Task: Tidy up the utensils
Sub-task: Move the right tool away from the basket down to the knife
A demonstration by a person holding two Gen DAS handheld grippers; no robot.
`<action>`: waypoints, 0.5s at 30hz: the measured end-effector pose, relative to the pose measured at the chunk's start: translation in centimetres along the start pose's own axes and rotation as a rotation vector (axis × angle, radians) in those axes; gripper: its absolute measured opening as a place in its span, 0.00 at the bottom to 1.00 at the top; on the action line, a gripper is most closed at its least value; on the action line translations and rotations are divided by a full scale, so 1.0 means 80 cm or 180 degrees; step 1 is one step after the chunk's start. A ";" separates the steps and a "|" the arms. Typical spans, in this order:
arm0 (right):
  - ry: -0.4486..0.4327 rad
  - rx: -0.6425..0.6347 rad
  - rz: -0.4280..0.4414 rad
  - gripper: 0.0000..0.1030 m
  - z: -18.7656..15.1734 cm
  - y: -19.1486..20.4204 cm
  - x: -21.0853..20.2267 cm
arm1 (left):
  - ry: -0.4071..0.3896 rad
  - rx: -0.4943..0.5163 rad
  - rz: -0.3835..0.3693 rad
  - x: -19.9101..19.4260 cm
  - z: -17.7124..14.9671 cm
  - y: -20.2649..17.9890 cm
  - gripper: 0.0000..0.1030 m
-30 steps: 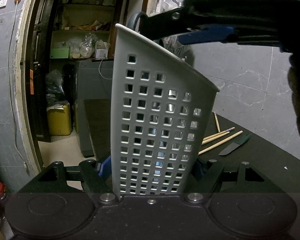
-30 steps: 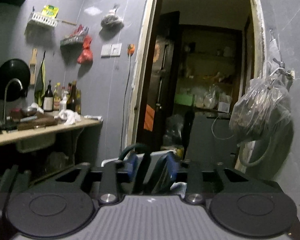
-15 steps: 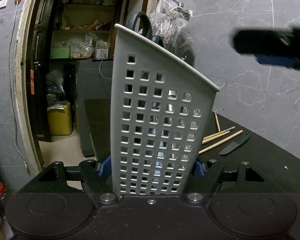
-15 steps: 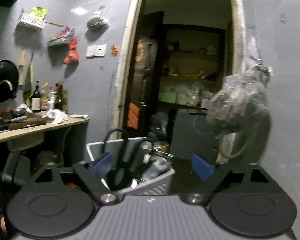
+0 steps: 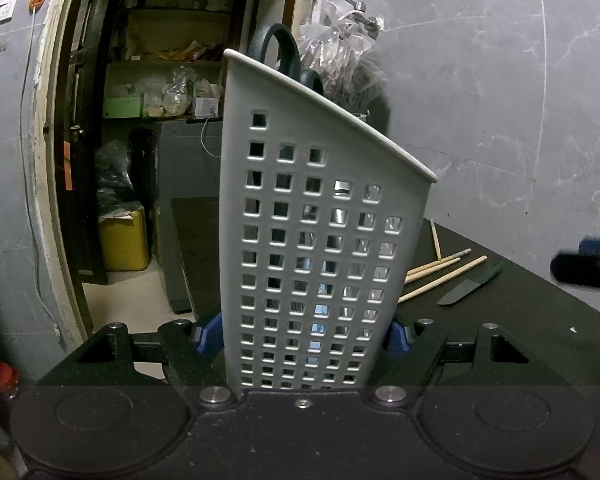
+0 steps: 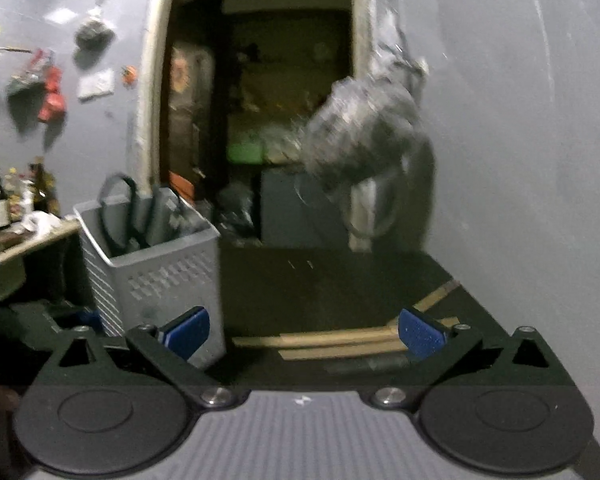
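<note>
My left gripper (image 5: 306,336) is shut on the base of a white perforated utensil holder (image 5: 320,240) standing upright on the black table (image 5: 520,340). Dark scissors (image 5: 280,46) stick out of its top. Wooden chopsticks (image 5: 444,274) and a dark knife (image 5: 468,286) lie on the table to its right. My right gripper (image 6: 304,332) hangs low over the chopsticks (image 6: 340,342), its jaws opening with nothing between them. In the blurred right wrist view, the holder (image 6: 156,276) with the scissors (image 6: 120,208) stands to the left.
A clear plastic bag (image 5: 340,64) hangs on the grey wall behind the holder. Left of it is a doorway to a room with shelves (image 5: 164,60) and a yellow can (image 5: 124,240). A counter with bottles (image 6: 16,200) stands far left.
My right gripper let go of the scissors, which now stand in the holder. It swung right and down over the chopsticks, jaws spreading wide. The left gripper and holder kept still.
</note>
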State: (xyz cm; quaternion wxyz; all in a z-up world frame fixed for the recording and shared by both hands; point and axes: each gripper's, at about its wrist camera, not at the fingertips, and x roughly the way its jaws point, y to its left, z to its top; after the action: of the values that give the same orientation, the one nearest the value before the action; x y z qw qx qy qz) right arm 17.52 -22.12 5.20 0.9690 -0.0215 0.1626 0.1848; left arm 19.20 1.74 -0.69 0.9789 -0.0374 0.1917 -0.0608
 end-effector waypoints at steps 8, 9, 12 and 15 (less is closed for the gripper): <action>0.0528 0.0306 -0.0296 1.00 -0.028 -0.031 0.031 | 0.0000 0.0000 -0.0001 0.000 0.001 0.000 0.75; 0.0587 0.0352 -0.0339 1.00 -0.029 -0.035 0.037 | 0.0000 0.0001 -0.0001 0.000 0.001 0.000 0.75; 0.0714 0.0469 -0.0418 1.00 -0.036 -0.048 0.051 | 0.0000 -0.0001 -0.0010 0.000 0.001 0.000 0.75; 0.0814 0.0559 -0.0496 1.00 -0.039 -0.060 0.068 | -0.0007 -0.0004 -0.0023 0.000 0.002 0.000 0.75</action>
State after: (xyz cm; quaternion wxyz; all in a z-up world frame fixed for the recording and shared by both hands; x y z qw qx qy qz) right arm 23.08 -24.99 0.42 0.9499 0.0274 0.2979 0.0900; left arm 19.25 1.78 -0.57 0.9788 -0.0387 0.1905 -0.0642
